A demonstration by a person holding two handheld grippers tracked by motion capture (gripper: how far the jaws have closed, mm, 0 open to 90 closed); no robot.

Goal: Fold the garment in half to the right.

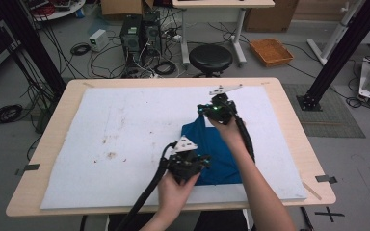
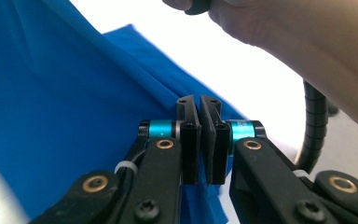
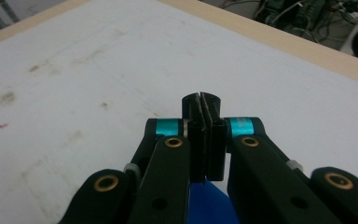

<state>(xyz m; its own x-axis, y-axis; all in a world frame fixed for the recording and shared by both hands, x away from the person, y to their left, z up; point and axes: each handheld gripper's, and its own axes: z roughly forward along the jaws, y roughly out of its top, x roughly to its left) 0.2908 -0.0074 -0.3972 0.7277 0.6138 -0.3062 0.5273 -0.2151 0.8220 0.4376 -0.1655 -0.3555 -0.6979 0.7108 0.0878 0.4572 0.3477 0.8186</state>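
No writing is readable. A smooth, soft blue cloth (image 1: 213, 154) lies crumpled on the white stained mat (image 1: 125, 125), right of centre, long axis from 6 to 12 o'clock. The left gripper (image 2: 199, 105) pinches its near edge; the right gripper (image 3: 201, 100) pinches its far corner.

Smooth blue cloth (image 1: 215, 154); matt stained white mat (image 1: 125, 130)

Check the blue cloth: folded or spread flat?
Folded, at least partly. The blue cloth lies as a compact bunch on the white mat, and the left gripper view shows layered creases. How many folds, I cannot tell.
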